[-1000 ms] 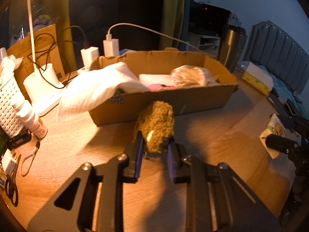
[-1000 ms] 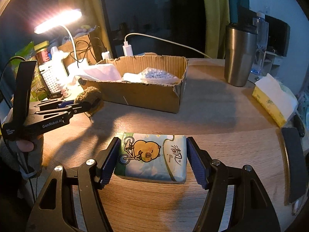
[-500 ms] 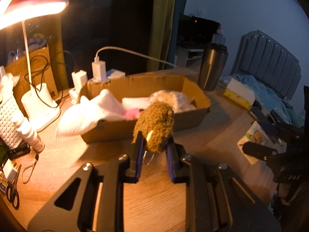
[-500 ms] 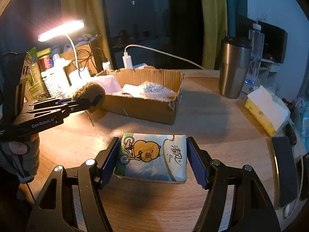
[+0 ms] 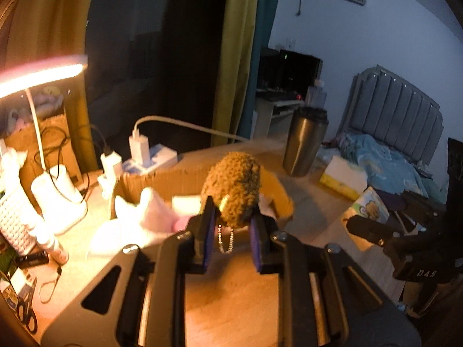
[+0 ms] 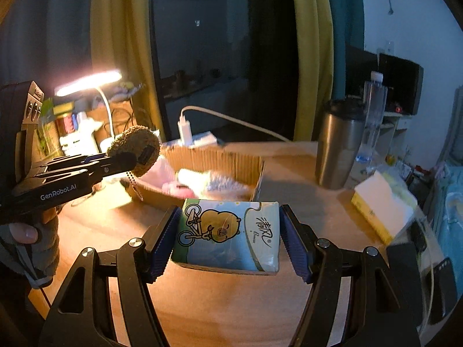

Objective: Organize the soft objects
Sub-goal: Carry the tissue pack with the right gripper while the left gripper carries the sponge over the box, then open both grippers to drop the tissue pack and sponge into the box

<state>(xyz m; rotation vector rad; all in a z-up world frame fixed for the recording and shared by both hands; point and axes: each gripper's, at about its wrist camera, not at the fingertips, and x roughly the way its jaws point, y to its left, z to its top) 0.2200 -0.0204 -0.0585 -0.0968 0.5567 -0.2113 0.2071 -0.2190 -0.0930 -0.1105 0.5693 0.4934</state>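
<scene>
My left gripper [image 5: 231, 217] is shut on a brown fuzzy plush toy [image 5: 233, 186] with a bead chain dangling under it, held in the air in front of the open cardboard box [image 5: 277, 190]. The right wrist view shows the same plush toy [image 6: 136, 149] in the left gripper [image 6: 127, 159], left of the cardboard box [image 6: 220, 159]. My right gripper [image 6: 228, 231] is shut on a soft tissue pack [image 6: 228, 235] printed with a cartoon bear on a bicycle, lifted off the wooden table [image 6: 231, 303]. White and pink cloths [image 5: 150, 211] lie in the box.
A lit desk lamp [image 5: 43, 70] and chargers [image 5: 139, 146] stand behind the box at left. A steel tumbler [image 6: 337, 147], a water bottle [image 6: 373, 115] and a yellow tissue box [image 6: 382, 205] sit at right. Small bottles and scissors [image 5: 26, 315] crowd the left edge.
Both grippers have risen off the table with their loads. The plush toy now hangs level with the box's top, and the tissue pack sits higher in front of the box.
</scene>
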